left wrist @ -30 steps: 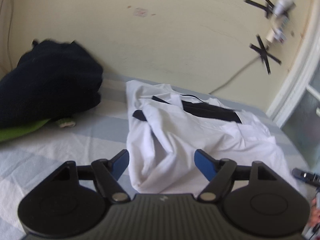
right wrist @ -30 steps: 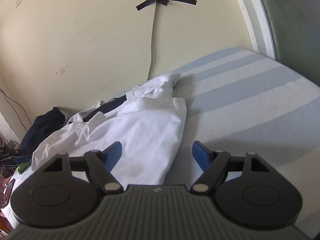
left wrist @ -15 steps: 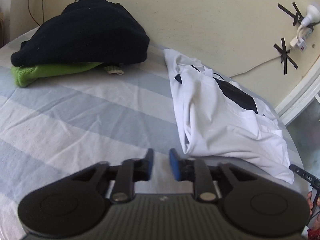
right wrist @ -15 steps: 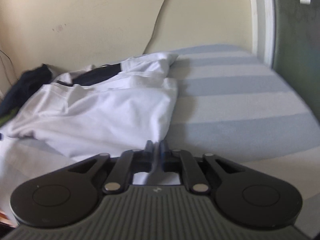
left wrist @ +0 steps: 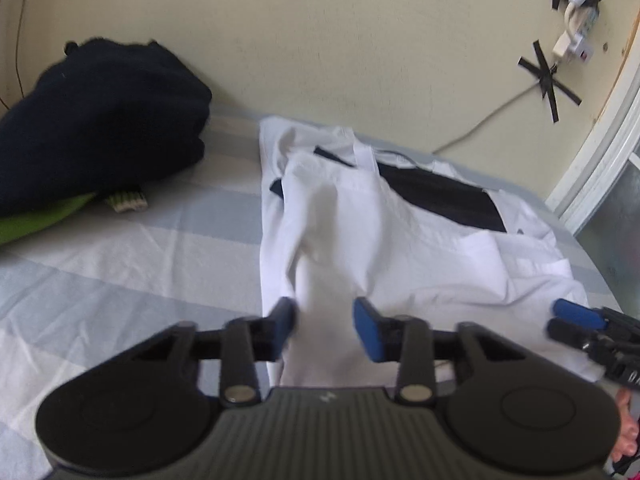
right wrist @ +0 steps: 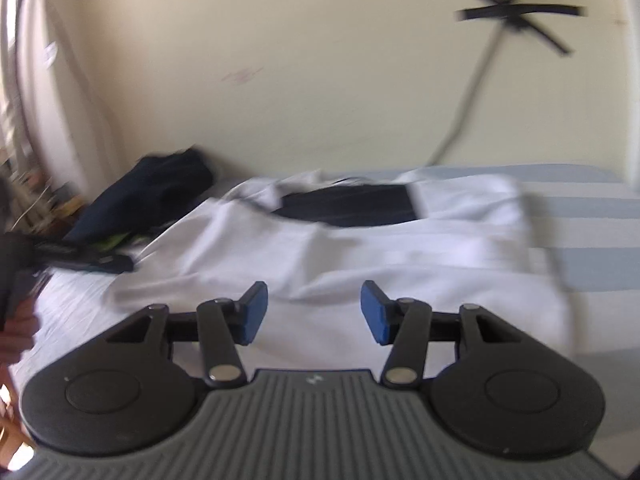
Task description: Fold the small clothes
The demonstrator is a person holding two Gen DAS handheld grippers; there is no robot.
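A: How many garments do you count on the bed point(left wrist: 120, 264)?

B: Three. One white garment point(left wrist: 400, 248) with a black panel, one dark navy garment point(left wrist: 100, 120), and one green garment point(left wrist: 36, 224) under the navy one. Beside the white garment, the navy and green pair lie toward the left.

A: And the grippers?

B: Two. The left gripper point(left wrist: 325, 326) has its blue pads apart, with a raised fold of the white garment between them. The right gripper point(right wrist: 314, 316) is spread wide above the white garment's near edge, gripping nothing.

A: The surface and room?

B: A blue-and-white striped sheet covers the bed. Behind the white garment stands a cream wall point(left wrist: 360, 48) with a cable point(left wrist: 480, 120) fastened by black tape crosses.
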